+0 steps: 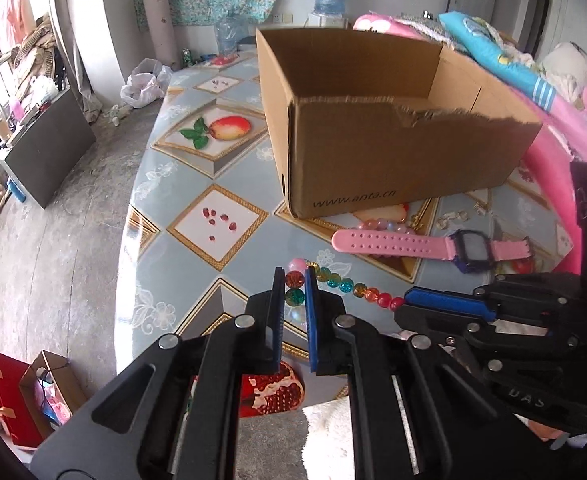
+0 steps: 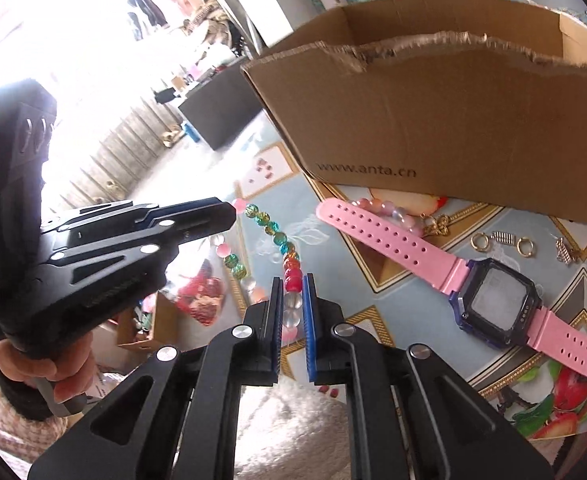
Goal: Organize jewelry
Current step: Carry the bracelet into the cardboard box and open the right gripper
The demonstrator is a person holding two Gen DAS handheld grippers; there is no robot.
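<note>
Bead bracelet (image 1: 343, 285) hangs stretched between both grippers, above table (image 1: 165, 184) edge. Left gripper (image 1: 294, 292) pinches beads at one end, right gripper (image 2: 292, 286) pinches the other. Light, floppy, slippery; grip single beads. Cardboard box (image 1: 393, 152) at 12 o'clock, pink watch (image 1: 433, 246) between.

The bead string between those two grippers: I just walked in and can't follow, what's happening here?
A person holds a gripper in each hand. The left gripper and the right gripper are each shut on a different part of the same colourful bead string. The cardboard box stands open behind it. The pink watch and small metal rings lie on the table.
</note>
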